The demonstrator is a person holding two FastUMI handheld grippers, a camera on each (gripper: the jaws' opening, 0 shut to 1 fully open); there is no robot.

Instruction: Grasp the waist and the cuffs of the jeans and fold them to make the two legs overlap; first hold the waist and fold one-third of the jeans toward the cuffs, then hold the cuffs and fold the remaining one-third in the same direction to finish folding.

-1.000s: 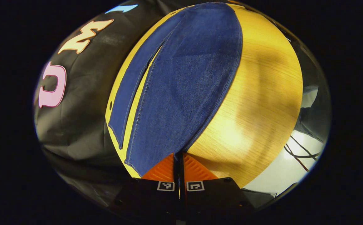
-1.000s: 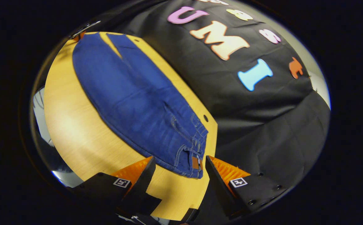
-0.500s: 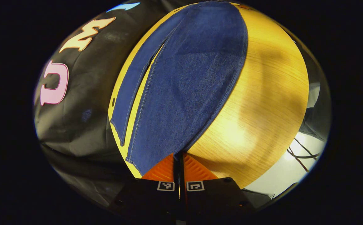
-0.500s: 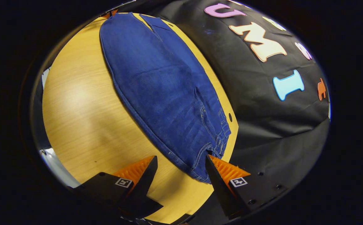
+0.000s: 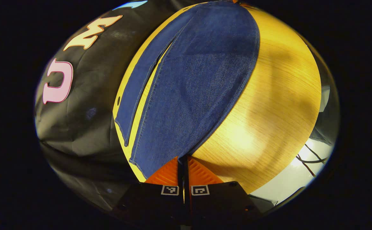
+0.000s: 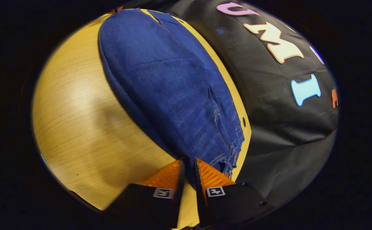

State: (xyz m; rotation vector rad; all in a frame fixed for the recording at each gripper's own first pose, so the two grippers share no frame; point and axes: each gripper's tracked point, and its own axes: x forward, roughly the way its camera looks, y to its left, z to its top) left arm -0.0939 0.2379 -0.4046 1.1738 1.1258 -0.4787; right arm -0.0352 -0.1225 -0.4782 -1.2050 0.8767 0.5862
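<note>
The jeans (image 5: 192, 83) lie flat along the far edge of the wooden surface (image 5: 269, 105), close to the black cloth wall, with both legs spread side by side and a narrow strip of wood showing between them. In the left gripper view, the left hand-held gripper (image 5: 183, 158) has its fingers drawn together on the corner of the near leg's cuff (image 5: 160, 159), pinching the denim hem. In the right gripper view, the right hand-held gripper (image 6: 188, 161) is at the other end, its fingers narrowed around the near edge of the waist (image 6: 227, 150); a slim gap with fabric in it shows between them, so I judge the denim is clamped.

The step in hand looks like the very first one: taking hold of waist and cuff on the near side, ready to make the legs overlap. The next move calls for both ends to lift together and carry the near leg over onto the far one, keeping the cloth taut so the edges line up without bunching
</note>
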